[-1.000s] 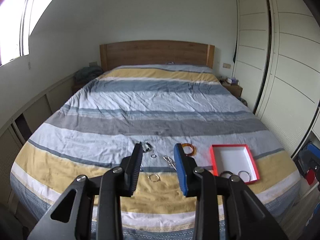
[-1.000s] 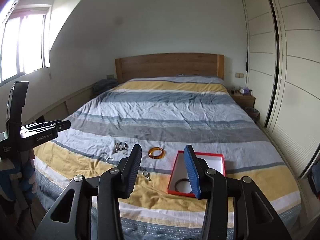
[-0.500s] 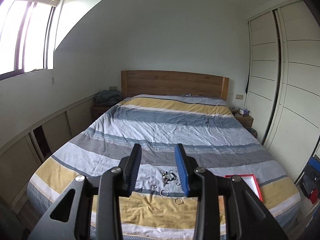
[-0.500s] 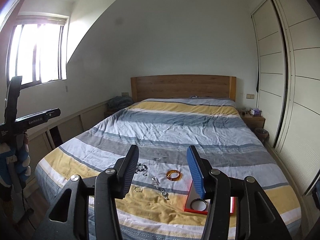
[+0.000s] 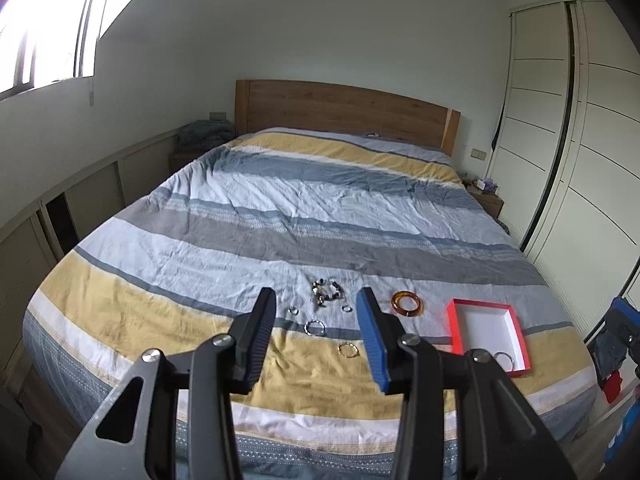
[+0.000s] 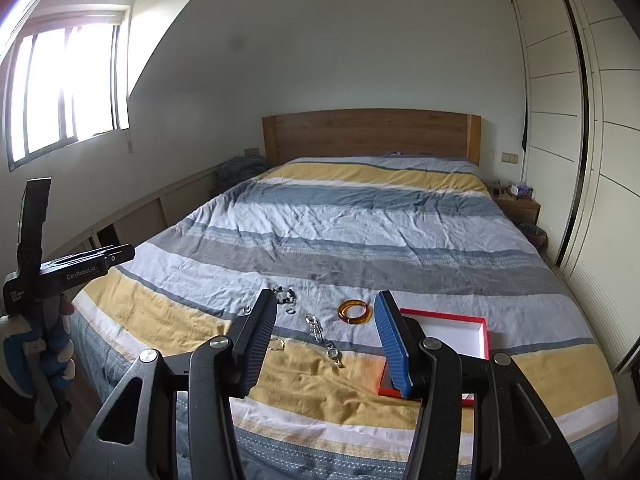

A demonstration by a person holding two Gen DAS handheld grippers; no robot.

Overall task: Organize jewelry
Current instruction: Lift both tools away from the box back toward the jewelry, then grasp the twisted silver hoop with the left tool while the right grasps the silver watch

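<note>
Jewelry lies scattered near the foot of a striped bed. A beaded bracelet (image 5: 328,290), two small rings (image 5: 294,311), a silver bangle (image 5: 314,327) and a gold hoop (image 5: 349,349) sit left of an amber bangle (image 5: 407,303). A red box (image 5: 456,320) with a white inside holds silver rings (image 5: 503,359). My left gripper (image 5: 316,296) hovers short of the bed, open and empty. In the right wrist view the amber bangle (image 6: 354,312), a chain watch (image 6: 325,338) and the red box (image 6: 444,313) lie beyond my right gripper (image 6: 325,296), also open and empty.
The bed's wooden headboard (image 5: 344,114) stands at the far wall. White wardrobe doors (image 5: 580,152) line the right side and low cabinets (image 5: 92,200) the left. A nightstand (image 6: 518,204) and a basket (image 6: 534,236) are at the right. The left gripper's body (image 6: 60,272) shows at the left edge.
Both cameras pulled back from the bed and tipped up, then dipped down again; the jewelry now sits smaller and farther off. Both pairs of jaws stand slightly wider than a second ago.
</note>
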